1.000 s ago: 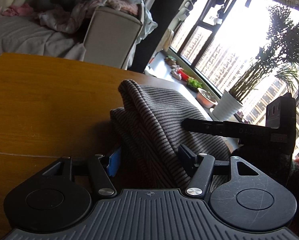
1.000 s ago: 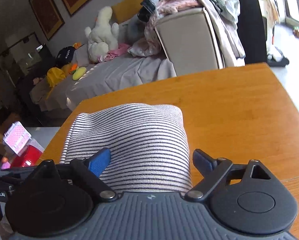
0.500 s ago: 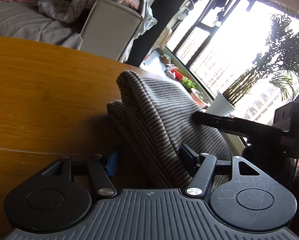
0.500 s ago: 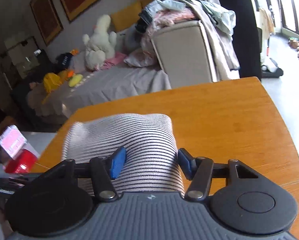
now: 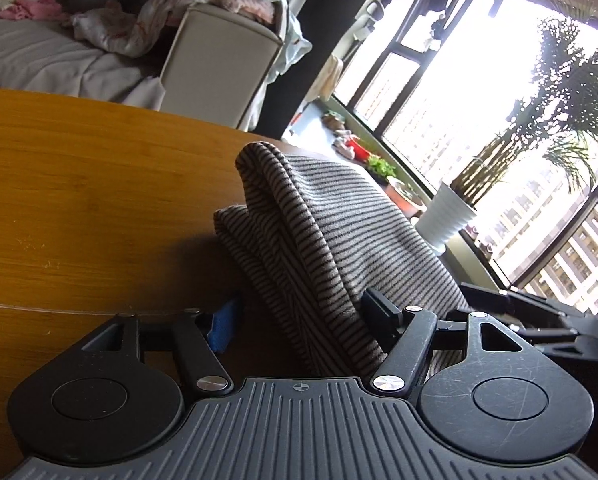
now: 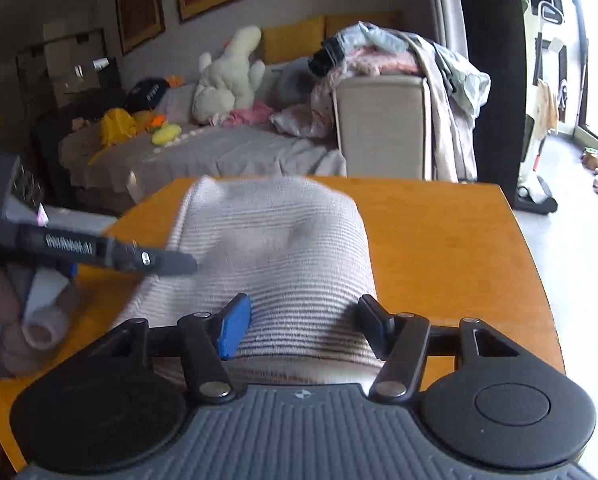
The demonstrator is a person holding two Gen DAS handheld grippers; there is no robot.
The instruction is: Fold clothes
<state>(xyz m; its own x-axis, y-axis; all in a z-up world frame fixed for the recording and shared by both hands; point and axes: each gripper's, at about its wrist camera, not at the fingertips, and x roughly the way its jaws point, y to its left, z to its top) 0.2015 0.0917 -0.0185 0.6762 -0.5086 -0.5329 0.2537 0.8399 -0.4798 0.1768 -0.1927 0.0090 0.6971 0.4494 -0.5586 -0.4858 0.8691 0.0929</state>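
The striped garment (image 5: 323, 240), already folded into a thick bundle, lies on the wooden table (image 5: 79, 184). In the left wrist view it runs from between the fingers of the left gripper (image 5: 299, 320) toward 12 o'clock, its rounded fold edge at the far end. That gripper's jaws have just been opening: the black pad sits against the cloth at 3 o'clock, while the blue pad (image 5: 223, 327) stands clear of it at 9 o'clock, so the bundle is between the jaws but not pinched.

In the right wrist view the same bundle (image 6: 267, 248) fills the space ahead of the right gripper (image 6: 303, 326). Its jaws have just been closing, and both pads appear to press the cloth's near edge at a middling width. The bundle's long axis points away toward 12 o'clock, so the right hand is likely the one to carry it.

Only the right view shows the left gripper's finger (image 6: 99, 250) reaching in from 9 o'clock onto the cloth's left edge. Only the left view shows the stacked layers in profile, with the right gripper (image 5: 539, 320) at 3 o'clock.
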